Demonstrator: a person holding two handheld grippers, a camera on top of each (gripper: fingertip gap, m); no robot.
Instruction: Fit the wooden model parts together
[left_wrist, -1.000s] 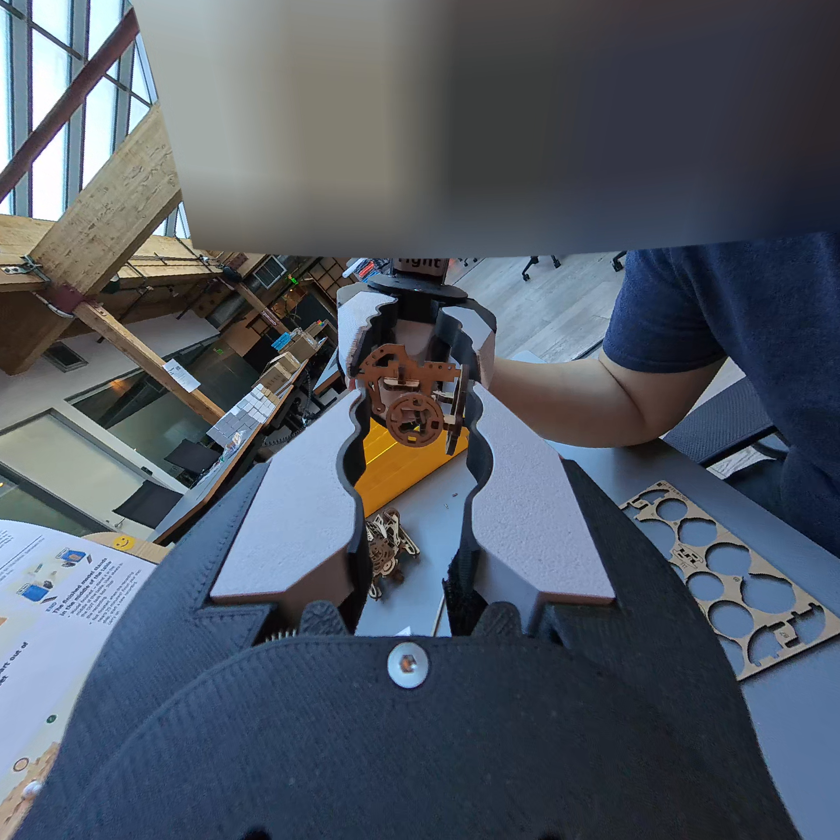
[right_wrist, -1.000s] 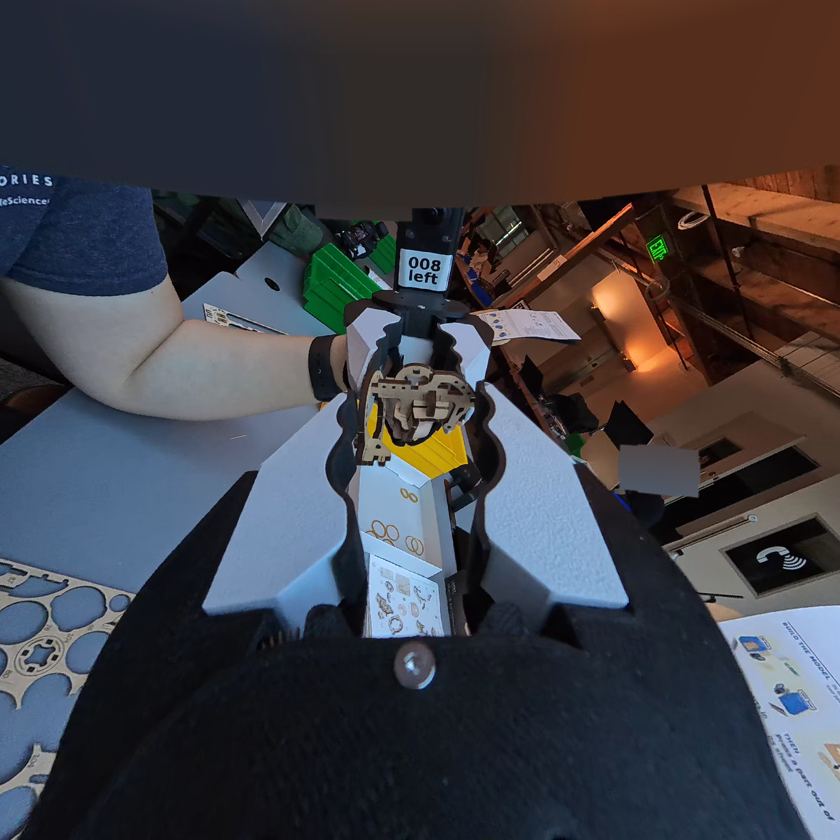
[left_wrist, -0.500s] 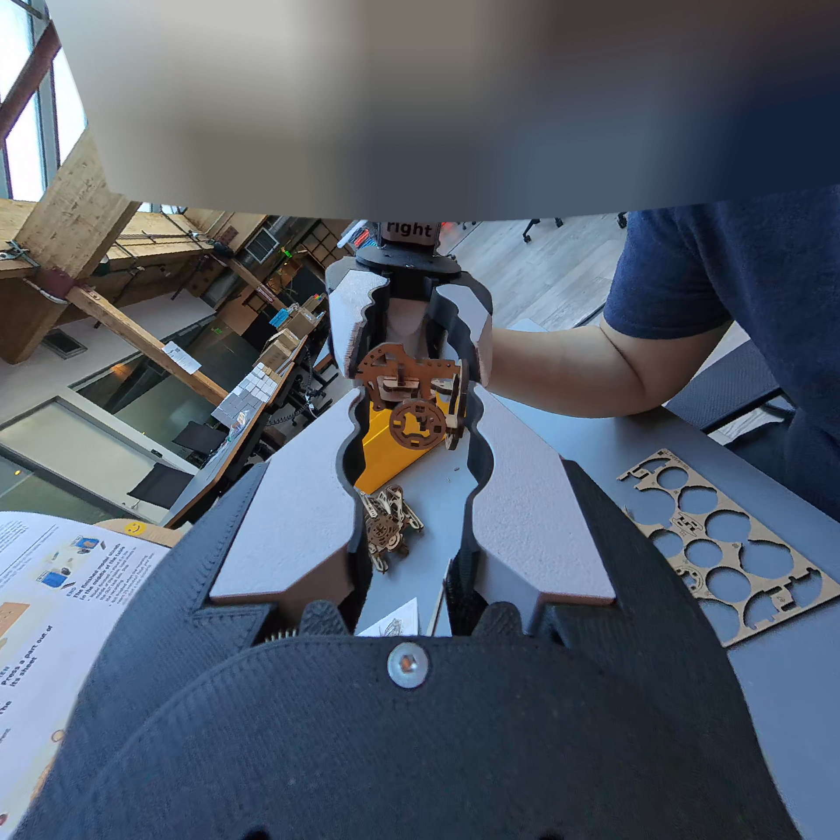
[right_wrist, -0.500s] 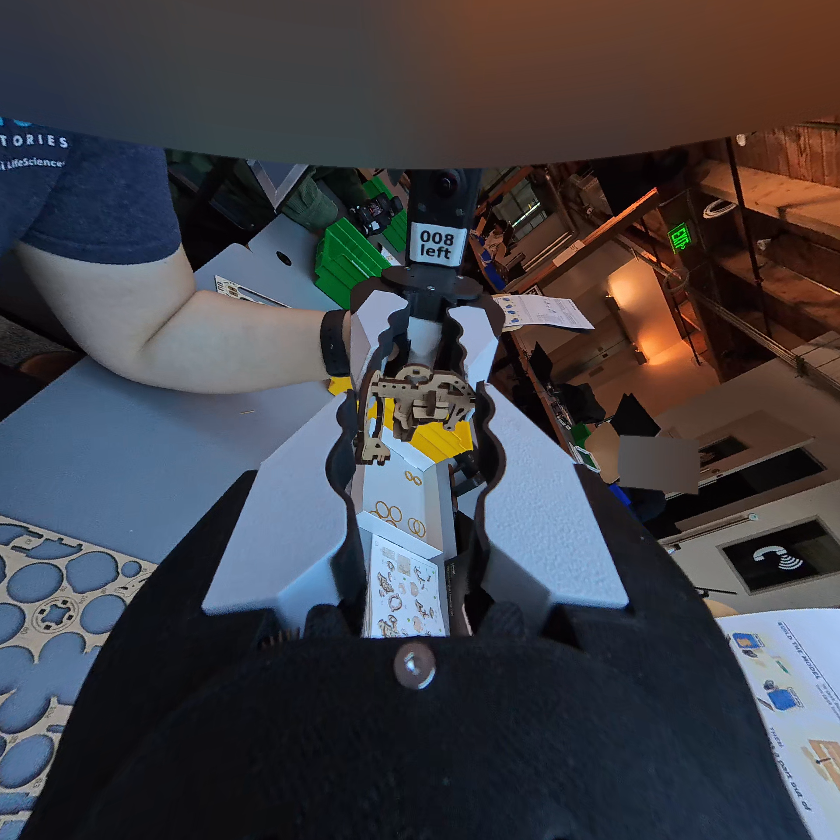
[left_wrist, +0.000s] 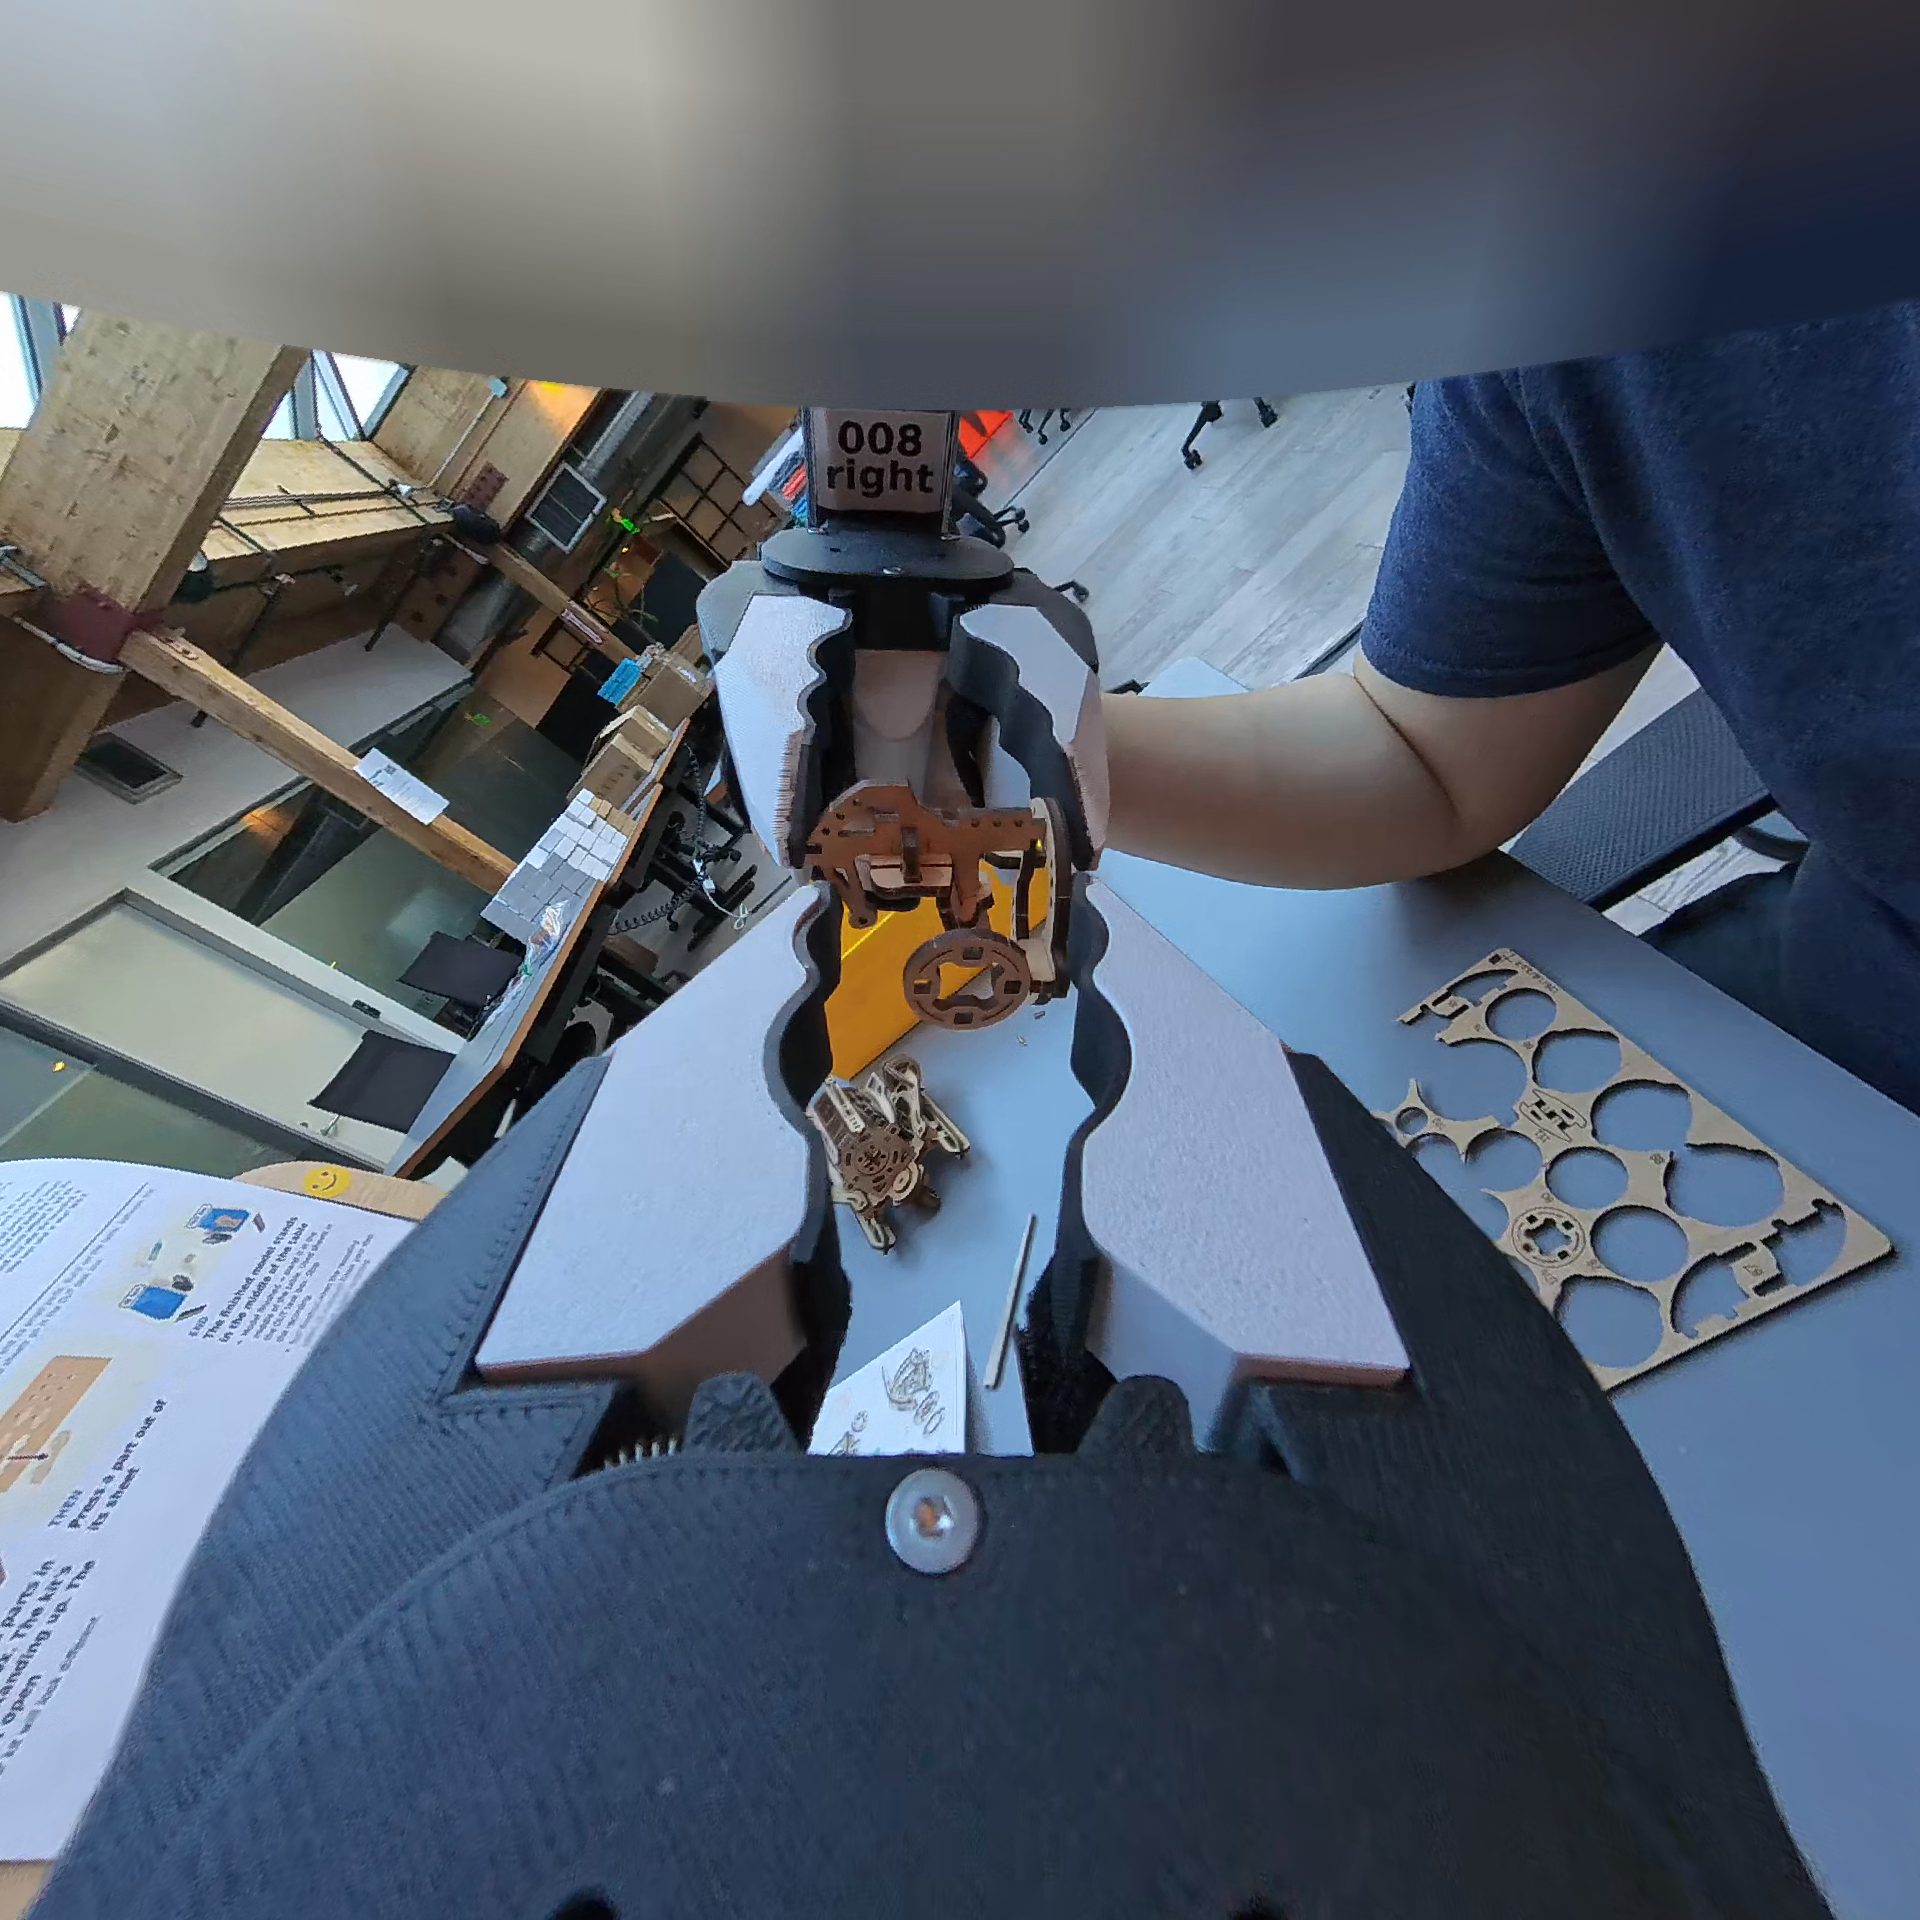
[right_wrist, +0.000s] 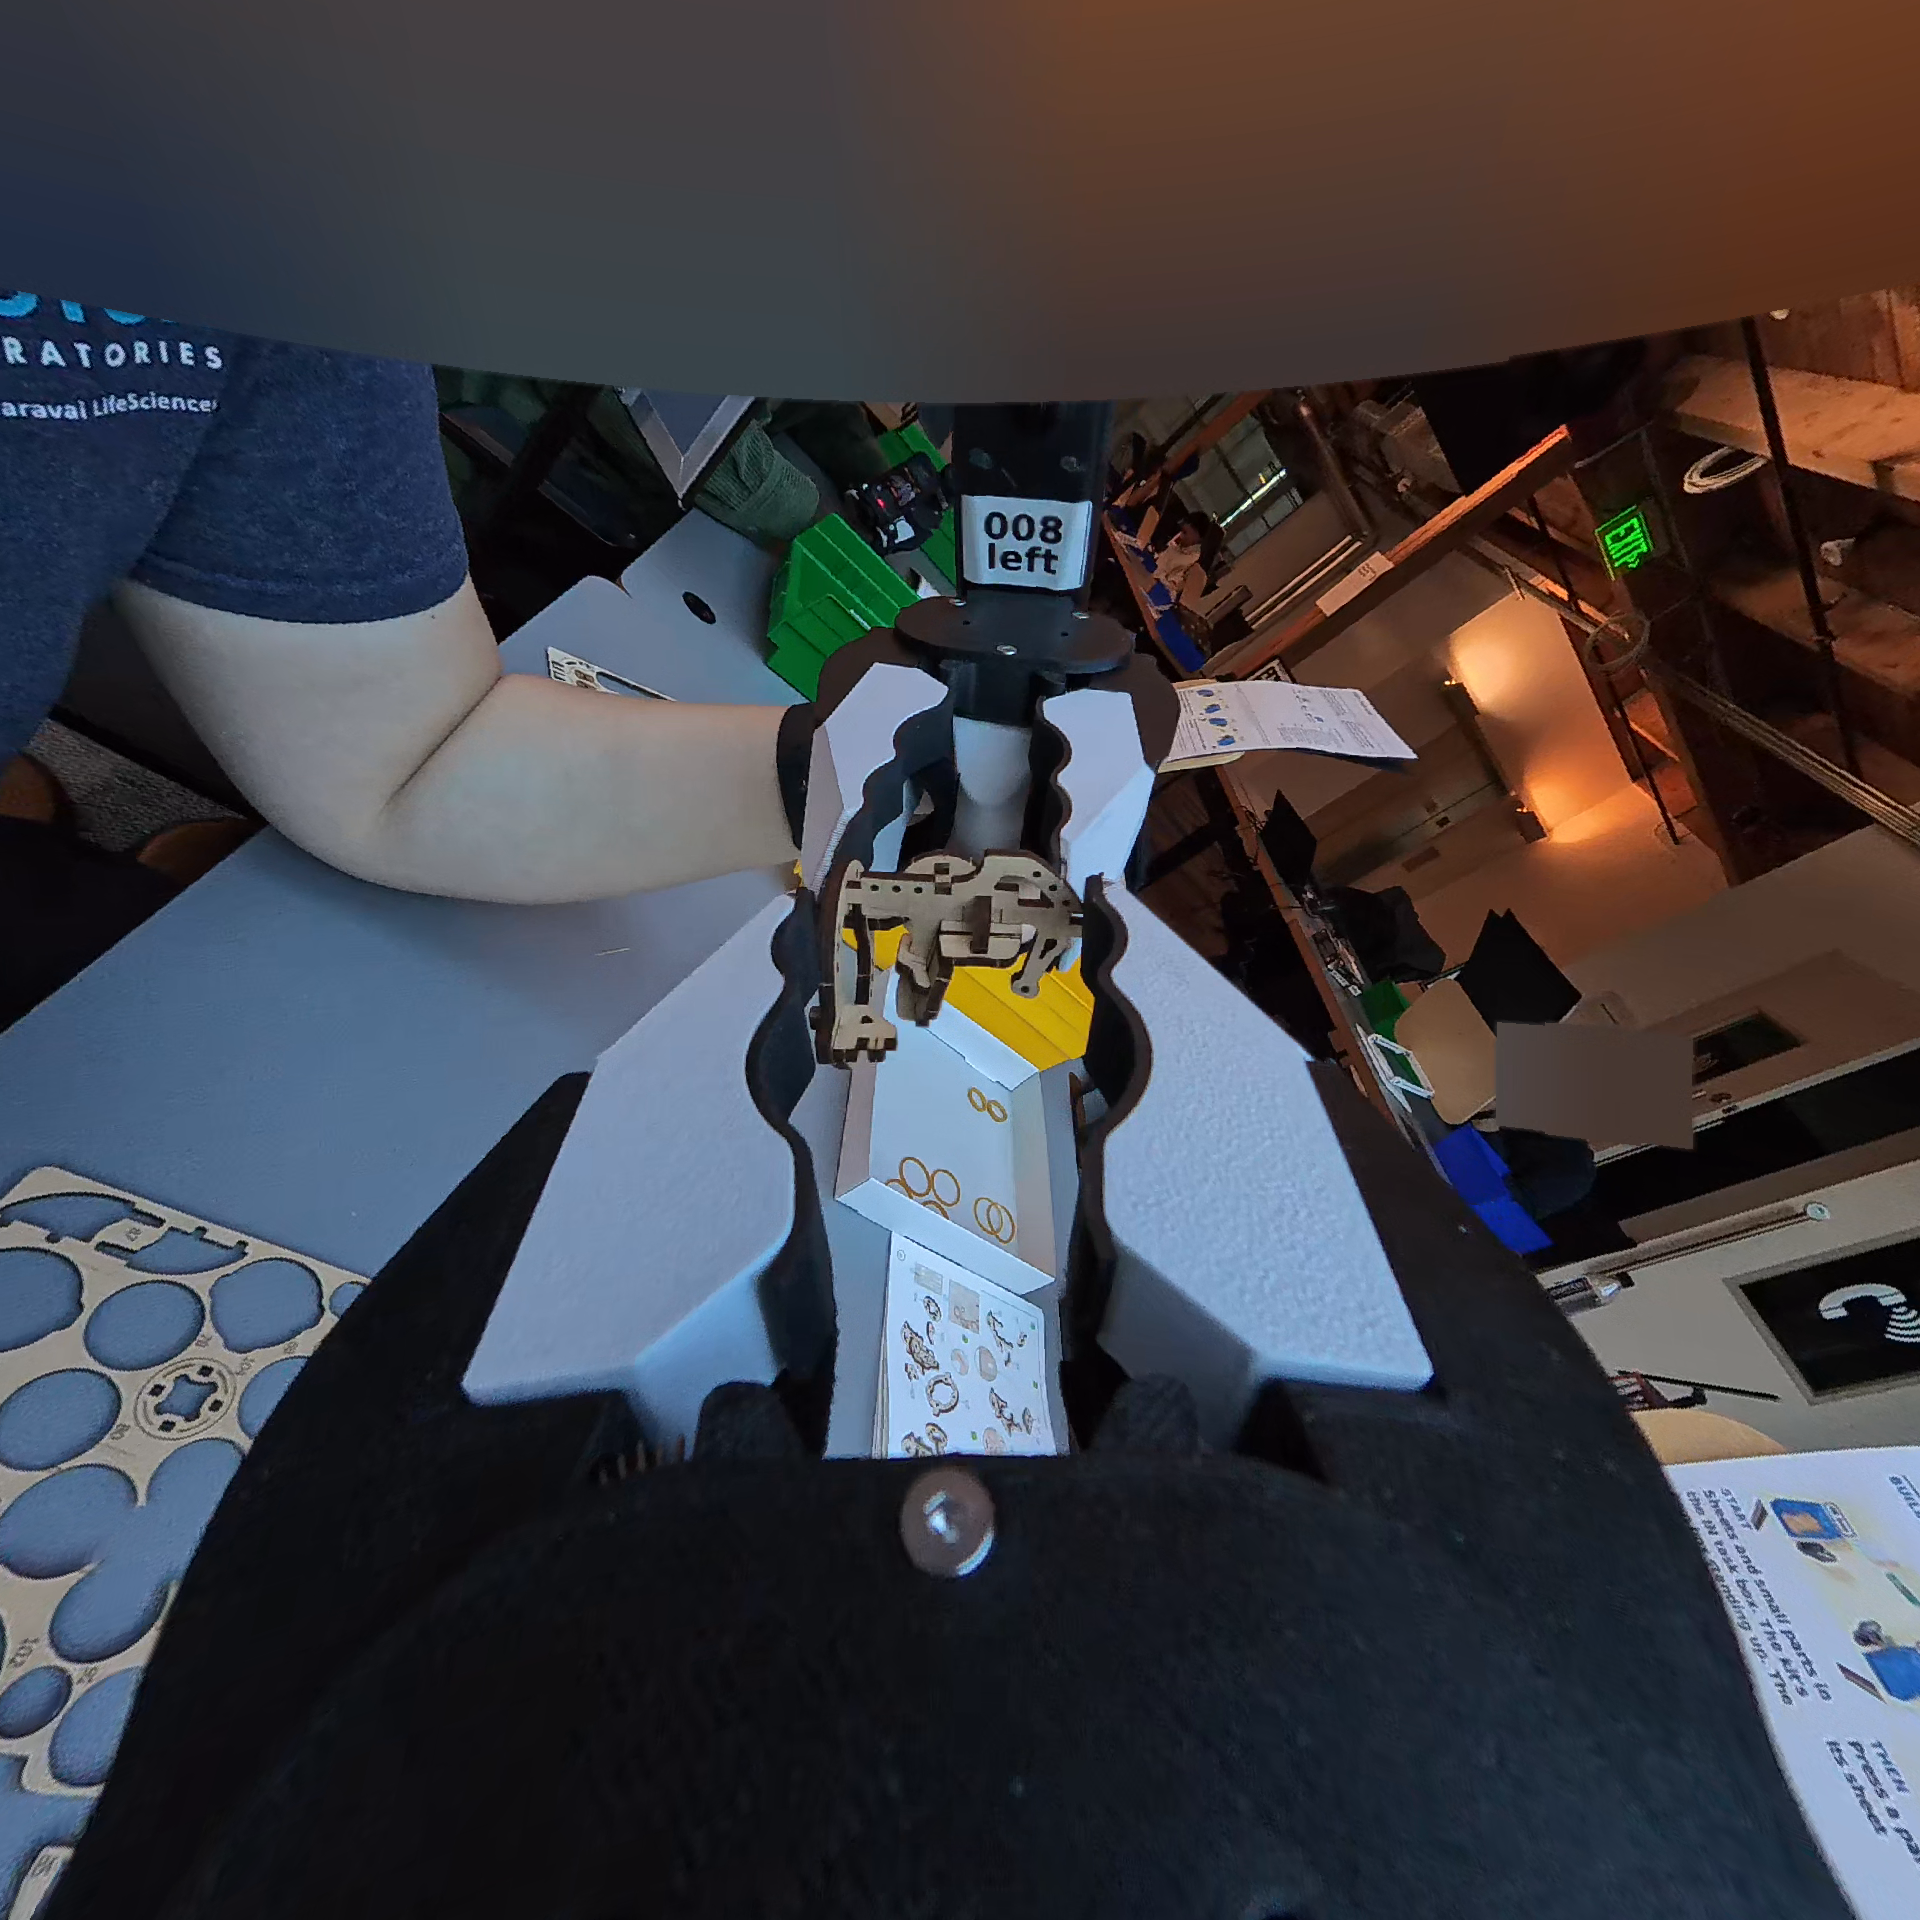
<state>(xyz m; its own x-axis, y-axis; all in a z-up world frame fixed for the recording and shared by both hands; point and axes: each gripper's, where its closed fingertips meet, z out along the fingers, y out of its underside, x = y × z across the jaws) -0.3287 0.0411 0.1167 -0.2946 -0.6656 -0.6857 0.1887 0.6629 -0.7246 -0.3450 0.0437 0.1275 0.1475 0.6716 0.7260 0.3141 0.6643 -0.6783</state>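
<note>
A small wooden model (left_wrist: 935, 873) with a wheel (left_wrist: 971, 982) hanging below it is held in the air between both grippers, which face each other tip to tip. My left gripper (left_wrist: 951, 904) is shut on its near side. My right gripper (right_wrist: 945, 914) is shut on the same model (right_wrist: 951, 925) from the opposite side. Each gripper also shows in the other's view, the right one (left_wrist: 935, 810) and the left one (right_wrist: 961, 831). A second small wooden model (left_wrist: 883, 1143) lies on the grey table (left_wrist: 1351, 987) below.
A punched-out plywood sheet (left_wrist: 1621, 1174) lies to one side and also shows in the right wrist view (right_wrist: 135, 1382). A thin stick (left_wrist: 1010, 1299), a yellow box (right_wrist: 1023, 1003), a white box with rings (right_wrist: 956, 1164), an instruction sheet (right_wrist: 966, 1351) and a booklet (left_wrist: 125, 1351) lie around. A person's arm (left_wrist: 1299, 790) reaches in.
Both grippers keep their hold on the model. Both views have tilted down, so more of the table below shows. The hanging wheel has shifted a little to the right.
</note>
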